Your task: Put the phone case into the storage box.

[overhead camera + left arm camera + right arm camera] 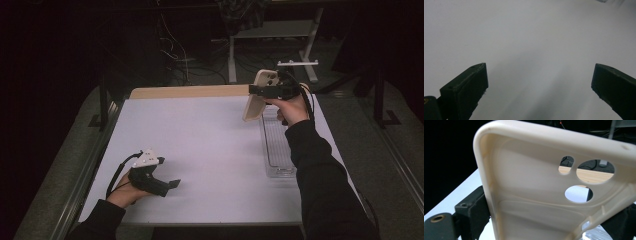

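1. the right gripper [260, 90] is clamped on a cream phone case [256, 97], held up above the far right part of the table; in the right gripper view the case [534, 195] is seen pinched across its width between the two black jaws, one against each long edge.

2. the case is held roughly upright, its camera end at the top, and its hollow inner side is turned toward the gripper's own camera (three cutouts are seen near that end, with the table and its wooden strip showing through them).

3. the right hand [292, 107] is wrapped around the gripper's handle, and a dark sleeve [320, 175] runs back from it to the bottom edge of the high view.

4. just below and beside the held case, a clear plastic tray [278, 167] lies along the right side of the white table [200, 145]; the lower end of the case hangs near the tray's far end, but whether they touch cannot be told.

5. the left gripper [170, 185] is held low over the near left part of the table, well apart from the case and the tray, with its jaws spread wide and nothing between them; in the left gripper view bare white tabletop is seen between the two jaws.

6. the left hand [125, 192] is closed around that gripper's handle, a black cable [117, 172] loops beside it, and a pale plate [145, 159] sits on top.

7. a wooden strip [190, 91] runs along the table's far edge, and beyond it a dark floor with cables and a metal stand [272, 37] is seen.
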Demonstrator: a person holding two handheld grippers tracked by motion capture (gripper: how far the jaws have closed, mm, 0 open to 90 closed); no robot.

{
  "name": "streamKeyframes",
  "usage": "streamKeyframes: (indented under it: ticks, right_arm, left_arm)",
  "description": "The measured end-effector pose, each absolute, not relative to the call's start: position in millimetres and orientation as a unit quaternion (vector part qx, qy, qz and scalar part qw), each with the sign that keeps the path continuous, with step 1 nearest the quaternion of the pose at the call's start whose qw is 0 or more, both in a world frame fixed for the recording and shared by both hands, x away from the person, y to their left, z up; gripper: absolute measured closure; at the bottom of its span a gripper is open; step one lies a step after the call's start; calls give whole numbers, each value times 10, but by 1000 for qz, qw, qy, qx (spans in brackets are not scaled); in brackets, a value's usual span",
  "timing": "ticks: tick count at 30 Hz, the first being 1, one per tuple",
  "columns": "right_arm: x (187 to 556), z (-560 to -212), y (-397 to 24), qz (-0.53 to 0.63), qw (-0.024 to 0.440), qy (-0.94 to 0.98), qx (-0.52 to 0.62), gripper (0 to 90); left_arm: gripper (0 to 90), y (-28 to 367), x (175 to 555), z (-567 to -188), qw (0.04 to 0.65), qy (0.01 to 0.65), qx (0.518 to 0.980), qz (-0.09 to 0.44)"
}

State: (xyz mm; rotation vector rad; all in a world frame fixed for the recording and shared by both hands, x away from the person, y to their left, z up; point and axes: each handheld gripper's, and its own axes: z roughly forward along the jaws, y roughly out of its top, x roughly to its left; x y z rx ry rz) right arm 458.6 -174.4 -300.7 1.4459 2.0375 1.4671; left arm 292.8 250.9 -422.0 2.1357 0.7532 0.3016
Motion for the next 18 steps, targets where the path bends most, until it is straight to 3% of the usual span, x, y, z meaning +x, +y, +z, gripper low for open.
streamKeyframes:
  ticks: [18]
  right_arm:
    - [4721, -3139, -2135, 477, 150, 676, 541, 80]
  left_arm:
    - [4, 2488, 2921, -4223, 421, 301, 848, 115]
